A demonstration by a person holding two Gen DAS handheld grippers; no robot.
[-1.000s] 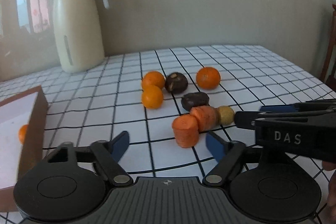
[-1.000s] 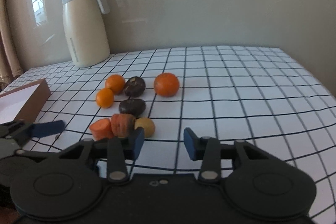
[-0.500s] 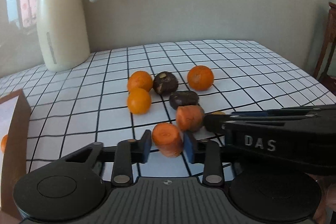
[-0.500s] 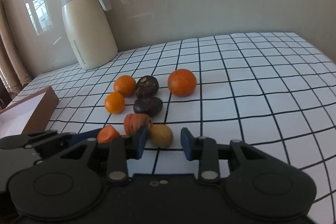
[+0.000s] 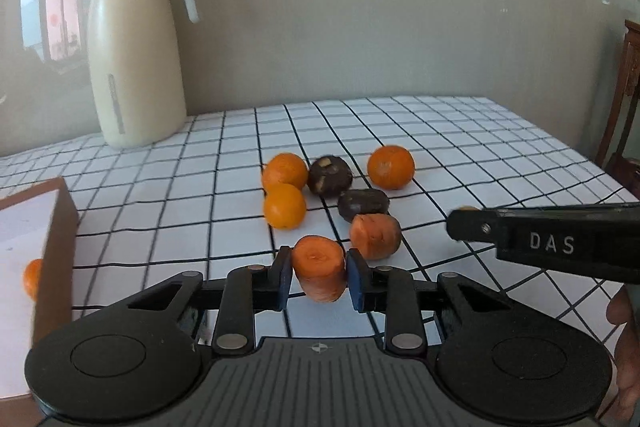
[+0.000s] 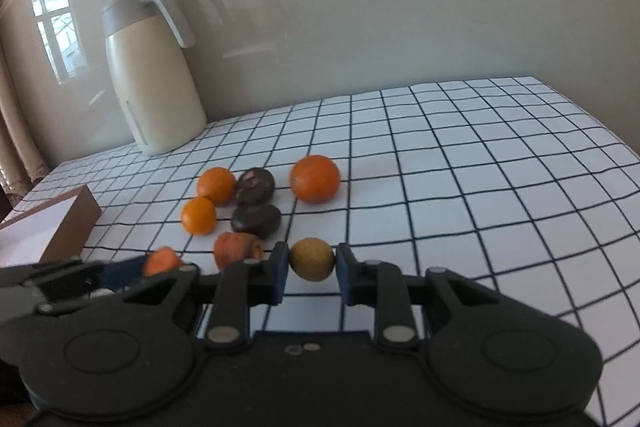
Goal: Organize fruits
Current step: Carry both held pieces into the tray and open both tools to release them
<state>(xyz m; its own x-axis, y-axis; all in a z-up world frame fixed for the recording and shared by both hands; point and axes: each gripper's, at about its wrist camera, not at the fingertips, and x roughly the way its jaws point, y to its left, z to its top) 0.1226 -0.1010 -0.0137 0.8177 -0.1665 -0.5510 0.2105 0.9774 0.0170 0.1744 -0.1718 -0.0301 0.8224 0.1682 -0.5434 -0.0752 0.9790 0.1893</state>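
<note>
Left gripper [image 5: 319, 277] clamping stubby orange carrot chunk [image 5: 319, 273], flat cut top

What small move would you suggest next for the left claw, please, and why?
Probably lift it toward the box: the left claw is shut on the carrot piece, and an orange already sits inside that box.

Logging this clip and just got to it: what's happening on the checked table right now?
A person works two handheld grippers over a cluster of produce. The left gripper is shut on a carrot chunk, and the right gripper is shut on a small yellowish-brown fruit. On the checked tablecloth lie three oranges, two dark brown fruits and a second carrot chunk. A brown box at the left holds one orange item. A cream jug stands at the back.
</note>
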